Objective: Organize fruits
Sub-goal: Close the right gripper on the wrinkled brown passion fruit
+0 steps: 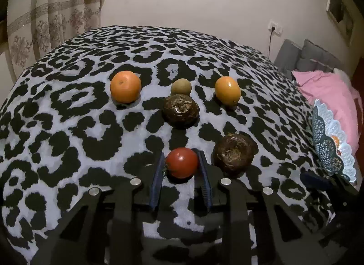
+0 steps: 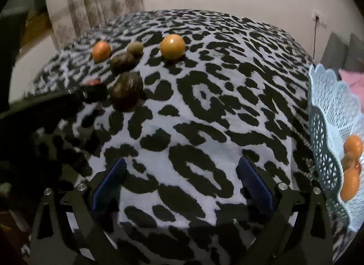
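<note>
My left gripper is shut on a red tomato that rests on the leopard-print cloth. Beyond it lie two dark brown rough fruits, a small tan round fruit and two oranges. My right gripper is open and empty over bare cloth, left of the light blue lattice basket, which holds oranges. In the right wrist view the left gripper hides most of the tomato.
The basket also shows at the right edge of the left wrist view. A pink pillow and grey cushions lie past the table's right side. A curtain hangs behind on the left.
</note>
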A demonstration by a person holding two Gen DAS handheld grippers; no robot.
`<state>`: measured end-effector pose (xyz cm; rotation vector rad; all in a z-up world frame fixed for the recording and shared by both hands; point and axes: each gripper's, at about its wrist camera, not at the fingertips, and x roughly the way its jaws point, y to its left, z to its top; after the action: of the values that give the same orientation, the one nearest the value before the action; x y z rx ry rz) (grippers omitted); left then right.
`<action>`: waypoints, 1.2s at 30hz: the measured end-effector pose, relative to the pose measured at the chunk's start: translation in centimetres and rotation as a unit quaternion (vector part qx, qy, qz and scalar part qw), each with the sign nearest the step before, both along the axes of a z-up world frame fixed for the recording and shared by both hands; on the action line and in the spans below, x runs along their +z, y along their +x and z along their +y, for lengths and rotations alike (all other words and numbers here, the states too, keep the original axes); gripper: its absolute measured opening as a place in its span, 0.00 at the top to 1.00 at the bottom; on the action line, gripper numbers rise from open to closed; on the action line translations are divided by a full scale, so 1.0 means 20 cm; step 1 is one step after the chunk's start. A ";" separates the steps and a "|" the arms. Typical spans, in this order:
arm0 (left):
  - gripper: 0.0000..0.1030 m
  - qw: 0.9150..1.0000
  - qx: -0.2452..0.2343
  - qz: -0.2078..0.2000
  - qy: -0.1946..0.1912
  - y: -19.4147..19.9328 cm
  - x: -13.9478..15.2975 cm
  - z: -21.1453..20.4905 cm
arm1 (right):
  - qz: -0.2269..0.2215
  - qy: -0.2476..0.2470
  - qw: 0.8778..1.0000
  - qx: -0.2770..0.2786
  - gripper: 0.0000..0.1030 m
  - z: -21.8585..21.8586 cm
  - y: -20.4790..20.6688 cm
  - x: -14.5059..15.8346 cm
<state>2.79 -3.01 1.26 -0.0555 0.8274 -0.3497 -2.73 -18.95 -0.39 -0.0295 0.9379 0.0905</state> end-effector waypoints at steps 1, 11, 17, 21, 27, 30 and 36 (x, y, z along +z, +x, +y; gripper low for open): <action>0.72 1.000 0.004 -0.003 -0.004 0.00 0.00 0.01 | 0.001 0.002 1.000 0.001 0.02 0.00 0.00 0.00; 0.72 0.998 0.057 -0.026 -0.028 -0.02 0.04 0.12 | -0.003 -0.006 1.000 0.002 0.02 0.02 0.01 0.01; 0.72 0.995 0.093 -0.027 -0.030 -0.01 0.04 0.16 | -0.037 -0.014 0.999 0.026 0.03 0.13 0.11 0.06; 0.72 0.994 0.097 -0.028 -0.028 -0.02 0.04 0.18 | -0.031 -0.009 0.998 0.047 0.15 0.18 0.21 0.06; 0.72 0.994 0.101 -0.030 -0.024 -0.02 0.05 0.17 | -0.030 -0.033 0.996 0.075 0.25 0.26 0.28 0.07; 0.72 0.994 0.101 -0.029 -0.024 -0.02 0.04 0.16 | -0.030 -0.045 0.995 0.085 0.31 0.30 0.32 0.06; 0.72 0.994 0.101 -0.025 -0.025 -0.01 0.04 0.16 | -0.027 -0.034 0.995 0.094 0.43 0.33 0.37 0.06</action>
<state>2.59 0.20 1.98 -0.1755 0.7562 -0.1805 4.63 -12.27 0.85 -0.1816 0.8822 0.2309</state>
